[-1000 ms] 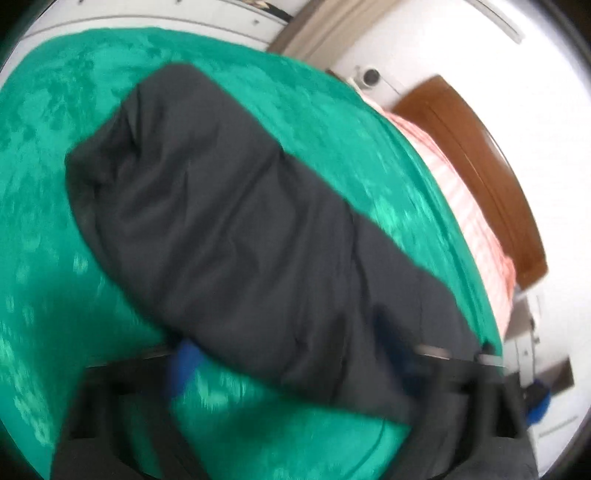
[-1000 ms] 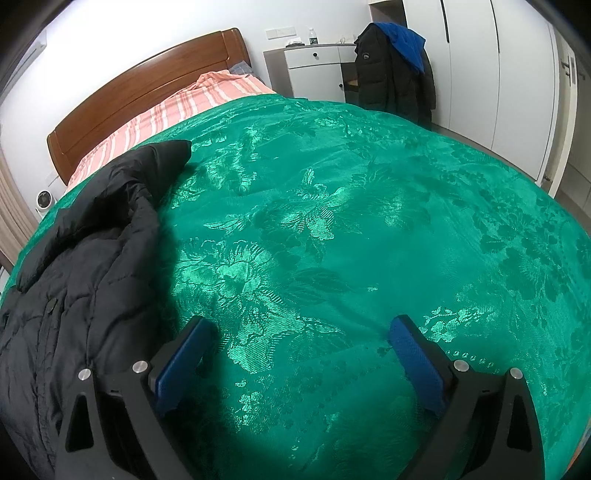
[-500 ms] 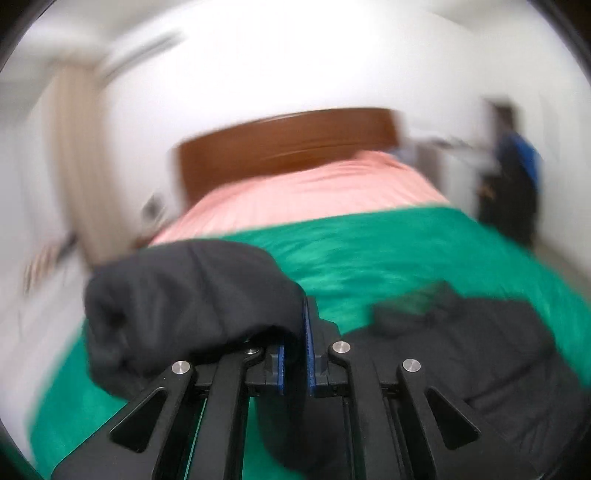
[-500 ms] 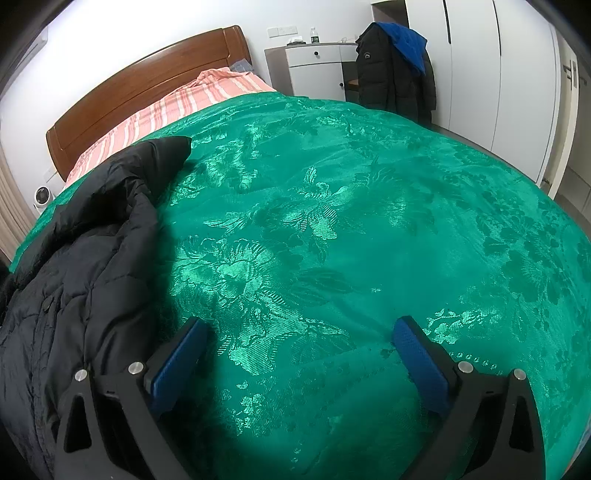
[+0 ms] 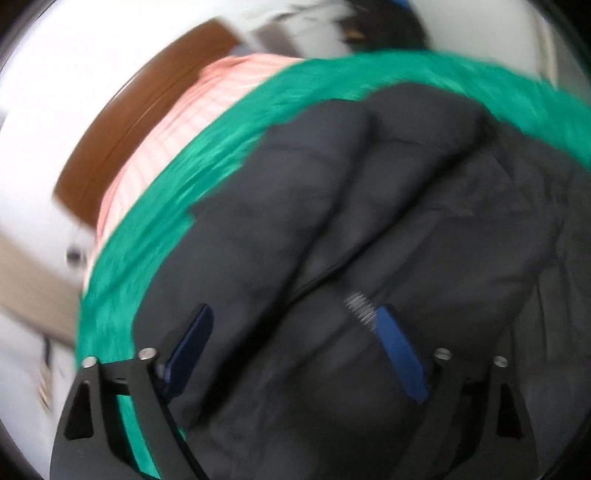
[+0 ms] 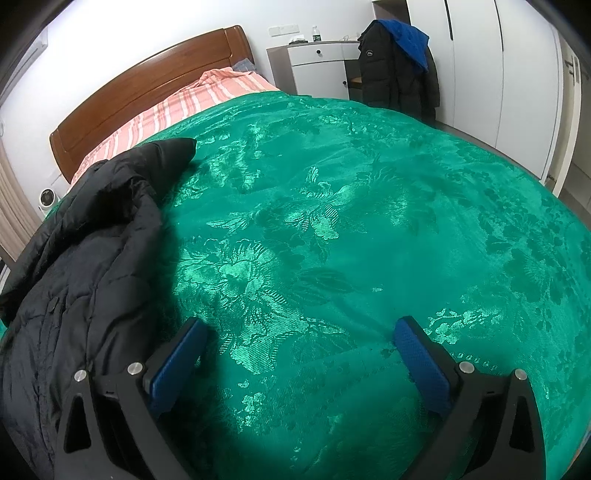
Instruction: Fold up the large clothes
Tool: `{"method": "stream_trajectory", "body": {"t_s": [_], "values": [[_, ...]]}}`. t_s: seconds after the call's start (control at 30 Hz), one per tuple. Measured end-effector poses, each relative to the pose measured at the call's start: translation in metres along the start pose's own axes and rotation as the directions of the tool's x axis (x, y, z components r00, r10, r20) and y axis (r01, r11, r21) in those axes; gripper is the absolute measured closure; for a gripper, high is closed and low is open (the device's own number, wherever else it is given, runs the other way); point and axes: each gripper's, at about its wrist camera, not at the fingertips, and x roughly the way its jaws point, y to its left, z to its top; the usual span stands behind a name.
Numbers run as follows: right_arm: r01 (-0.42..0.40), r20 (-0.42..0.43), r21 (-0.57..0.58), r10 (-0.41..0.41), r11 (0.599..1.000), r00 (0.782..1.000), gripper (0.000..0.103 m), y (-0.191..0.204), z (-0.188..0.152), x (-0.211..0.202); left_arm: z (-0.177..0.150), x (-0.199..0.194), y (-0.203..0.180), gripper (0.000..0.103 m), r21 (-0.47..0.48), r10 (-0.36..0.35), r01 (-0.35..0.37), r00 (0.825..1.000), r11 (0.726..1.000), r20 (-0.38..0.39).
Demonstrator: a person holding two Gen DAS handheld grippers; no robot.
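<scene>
On the left side of the green brocade bedspread (image 6: pixel 332 229) lies a black puffer jacket (image 6: pixel 85 266), rumpled, with one sleeve or corner reaching toward the pillow end. Seen from the left wrist, the same jacket (image 5: pixel 369 240) fills most of the blurred view, its quilted panels and a silver zipper (image 5: pixel 360 308) just beside the right-hand blue pad. The left gripper (image 5: pixel 295 321) hangs over it with its jaws having just swung wide apart; jacket fabric lies beneath and between them, but the pads press on nothing. The right gripper (image 6: pixel 295 332) stands spread wide as well, over bare bedspread just beside the jacket's edge, holding nothing.

Farther out, a pink striped sheet (image 6: pixel 192 103) shows at the head of the bed, below a wooden headboard (image 6: pixel 155 70). A small white fan (image 6: pixel 47 198) sits on the floor by the bed's left corner. Against the far wall stands a white dresser (image 6: pixel 317 70) with a bottle (image 6: pixel 315 34) on top, and next to it hangs a second dark coat with a blue hood (image 6: pixel 399 70); it carries a small chest logo, too small to read. White wardrobe doors (image 6: pixel 480 74) fill the right wall.
</scene>
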Motion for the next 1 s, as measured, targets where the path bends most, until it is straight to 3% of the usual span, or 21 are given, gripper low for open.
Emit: {"method": "stream_trajectory", "body": {"t_s": [0.1,0.2,0.3,0.33,0.53,0.6,0.7,0.83,1.0], "values": [[0.001,0.000,-0.001,-0.001,1.000,1.000,0.002,0.000,0.000,0.000,-0.037,-0.027,0.063,0.002,-0.214,0.026,-0.020,0.999,0.977,0.025],[0.006,0.000,-0.003,-0.006,1.000,1.000,0.002,0.000,0.000,0.000,-0.083,-0.043,0.113,0.001,-0.365,0.103,-0.095,0.995,0.926,0.002],[0.014,0.000,-0.007,-0.014,1.000,1.000,0.002,0.002,0.001,0.001,-0.125,-0.032,0.153,0.001,-0.494,0.176,-0.190,0.981,0.848,-0.075],[0.016,0.000,-0.009,-0.016,1.000,1.000,0.001,0.003,0.001,0.002,-0.148,-0.027,0.167,0.001,-0.545,0.182,-0.218,0.976,0.810,-0.120],[0.024,0.009,-0.016,-0.024,1.000,1.000,0.001,0.005,-0.001,0.003,-0.232,0.005,0.180,0.001,-0.706,0.188,-0.287,0.958,0.647,-0.217],[0.028,0.011,-0.019,-0.028,0.999,1.000,0.001,0.006,-0.002,0.002,-0.246,0.020,0.179,0.001,-0.728,0.165,-0.277,0.961,0.628,-0.223],[0.033,0.014,-0.023,-0.033,0.999,0.999,0.001,0.007,-0.003,0.003,-0.269,0.033,0.161,0.001,-0.734,0.132,-0.272,0.961,0.622,-0.245],[0.039,0.016,-0.028,-0.038,0.999,0.999,0.001,0.008,-0.004,0.003,-0.288,0.031,0.167,0.000,-0.807,0.084,-0.188,0.982,0.560,-0.171],[0.040,0.015,-0.030,-0.040,0.999,0.999,0.000,0.009,-0.003,0.004,-0.289,0.029,0.161,0.000,-0.804,0.090,-0.188,0.982,0.565,-0.166]]}}
